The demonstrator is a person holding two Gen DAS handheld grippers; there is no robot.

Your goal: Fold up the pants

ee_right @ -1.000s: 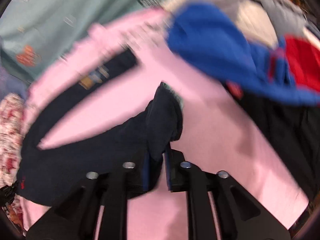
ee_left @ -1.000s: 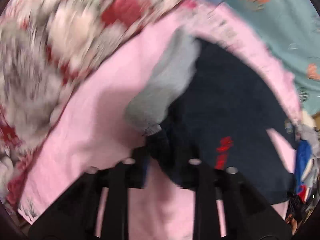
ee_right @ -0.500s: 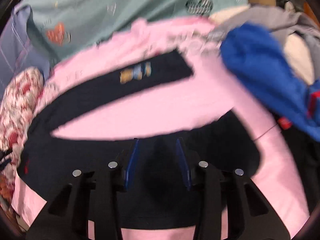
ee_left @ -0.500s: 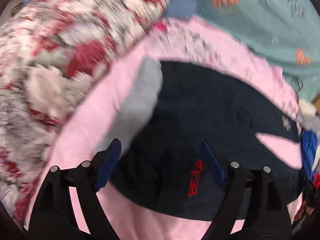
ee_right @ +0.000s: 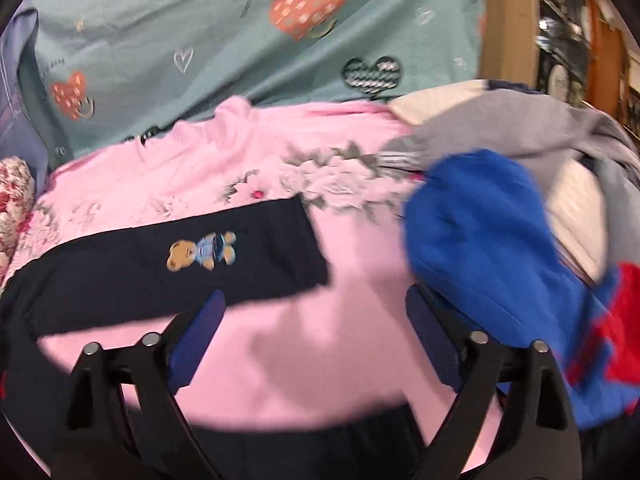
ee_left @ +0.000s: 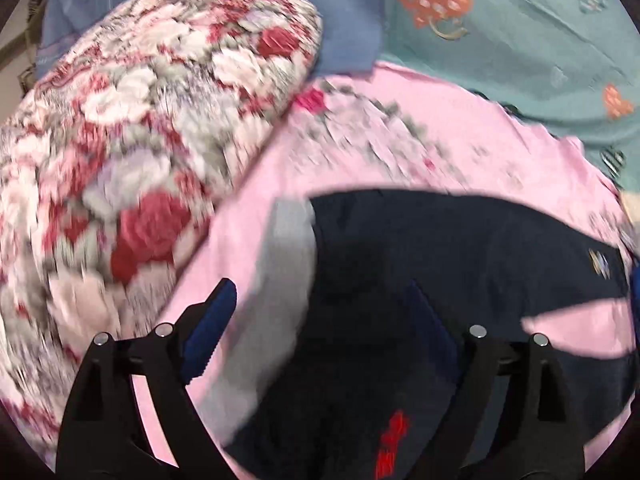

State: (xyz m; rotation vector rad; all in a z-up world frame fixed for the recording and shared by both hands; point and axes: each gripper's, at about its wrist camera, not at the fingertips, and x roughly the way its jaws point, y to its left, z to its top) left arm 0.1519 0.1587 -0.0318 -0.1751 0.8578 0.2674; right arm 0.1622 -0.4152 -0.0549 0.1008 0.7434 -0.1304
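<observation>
A: So, nearest first: what are the two grippers doing?

B: The left gripper (ee_left: 320, 320) hangs over the dark pants (ee_left: 460, 264) with its jaws wide and opening further. Cloth lies beneath them but nothing is pinched. The right gripper (ee_right: 312, 320) is the same: jaws opening, only pink sheet (ee_right: 300, 352) between them.

A: And where are the pants?

B: Spread flat on the pink sheet of the bed. The grey waistband (ee_left: 280, 288) sits just under the left jaws. One leg, the one with the little bear patch (ee_right: 202, 256), stretches across the right view, and the other leg's edge shows at the bottom there. A wedge of pink shows between the legs.

A: Why laid out like that?

B: My guess is that flat and open makes a clean fold possible; the legs are apart and not yet stacked.

A: Further off?

B: A blue and red garment (ee_right: 500, 264) lies beside the leg end, a flowered quilt (ee_left: 140, 160) lies beyond the waistband, and a teal heart-print sheet (ee_right: 240, 40) runs behind everything.
</observation>
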